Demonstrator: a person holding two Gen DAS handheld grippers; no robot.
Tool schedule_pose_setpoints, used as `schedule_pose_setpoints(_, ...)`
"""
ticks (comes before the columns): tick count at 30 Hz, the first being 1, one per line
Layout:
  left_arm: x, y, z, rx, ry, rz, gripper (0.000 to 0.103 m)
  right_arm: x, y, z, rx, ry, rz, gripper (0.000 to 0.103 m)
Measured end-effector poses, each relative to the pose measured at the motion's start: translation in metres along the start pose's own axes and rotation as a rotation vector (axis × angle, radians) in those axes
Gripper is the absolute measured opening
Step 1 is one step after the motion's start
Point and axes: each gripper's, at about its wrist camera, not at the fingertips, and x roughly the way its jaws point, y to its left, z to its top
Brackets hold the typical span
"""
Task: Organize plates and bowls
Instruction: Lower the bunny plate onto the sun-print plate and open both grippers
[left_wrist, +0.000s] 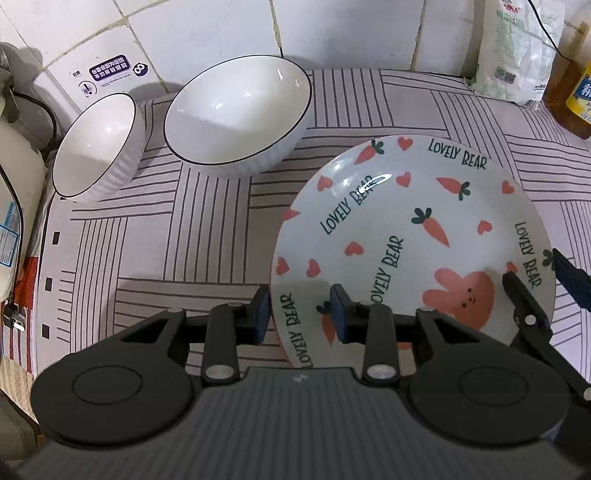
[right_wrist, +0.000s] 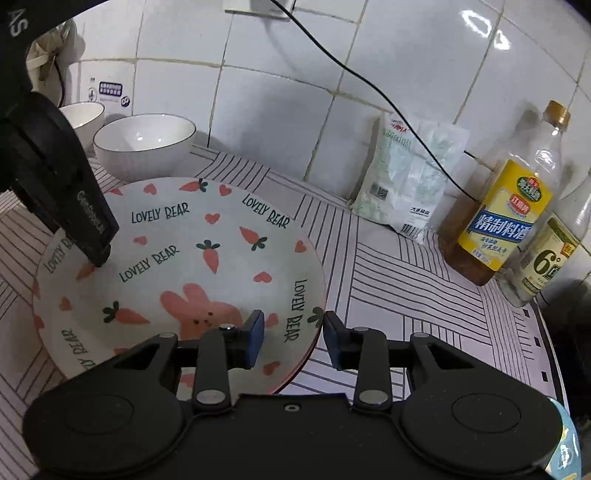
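My left claw (left_wrist: 301, 314) straddles the near-left rim of the round pale ceramic plate (left_wrist: 406, 221) printed with carrots, hearts, a pink rabbit and "LOVELY BEAR". One pad (left_wrist: 264, 310) is outside the rim, the other over the plate face; I see a gap, so the jaws are narrow but not pinching. My right claw (right_wrist: 293, 332) sits at the plate's opposite edge, jaws part open around the rim, one pad inside and one outside, no clear contact. The plate lies flat on the striped white tablecloth (left_wrist: 147, 229).

Beyond my left claw, up and left: the large white ribbed bowl with a dark rim (left_wrist: 236, 110), and left of it the smaller matching bowl (left_wrist: 98, 144). Both are upright and apart.

Beyond my right claw, far right against the tiled wall (right_wrist: 277, 92): a white-green packet (right_wrist: 406, 177) and a yellow-labelled glass bottle (right_wrist: 502, 206).
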Motion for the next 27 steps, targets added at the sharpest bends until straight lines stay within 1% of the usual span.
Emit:
schedule_pose_setpoints(4,-0.005,0.0,-0.002,0.009,0.011,-0.004,0.033,-0.002,-0.005,0.0,0.028,0.002,0.016,0.042)
schedule_pose_setpoints(6,-0.012,-0.002,-0.005,0.012,0.011,-0.006,0.033,-0.007,-0.013,-0.001,0.069,0.008,0.053,0.041)
schedule_pose_setpoints(9,-0.026,-0.004,-0.01,0.008,0.015,-0.018,0.033,-0.022,-0.028,-0.006,0.148,-0.023,0.124,0.042)
schedule_pose_setpoints(14,-0.056,-0.015,-0.018,0.018,-0.022,-0.032,0.036,-0.052,-0.063,-0.02,0.281,-0.058,0.191,0.048)
schedule_pose_setpoints(16,-0.068,-0.02,-0.022,0.031,-0.039,-0.044,0.037,-0.066,-0.075,-0.026,0.315,-0.08,0.21,0.05)
schedule_pose_setpoints(19,-0.088,-0.032,-0.028,0.065,-0.066,-0.061,0.042,-0.086,-0.093,-0.034,0.358,-0.1,0.212,0.056)
schedule_pose_setpoints(23,-0.109,-0.045,-0.035,0.105,-0.092,-0.065,0.045,-0.107,-0.118,-0.045,0.471,-0.082,0.228,0.061)
schedule_pose_setpoints(25,-0.119,-0.051,-0.039,0.117,-0.104,-0.074,0.048,-0.119,-0.125,-0.049,0.479,-0.078,0.223,0.063)
schedule_pose_setpoints(27,-0.128,-0.059,-0.045,0.135,-0.115,-0.082,0.05,-0.133,-0.129,-0.054,0.452,-0.089,0.19,0.067)
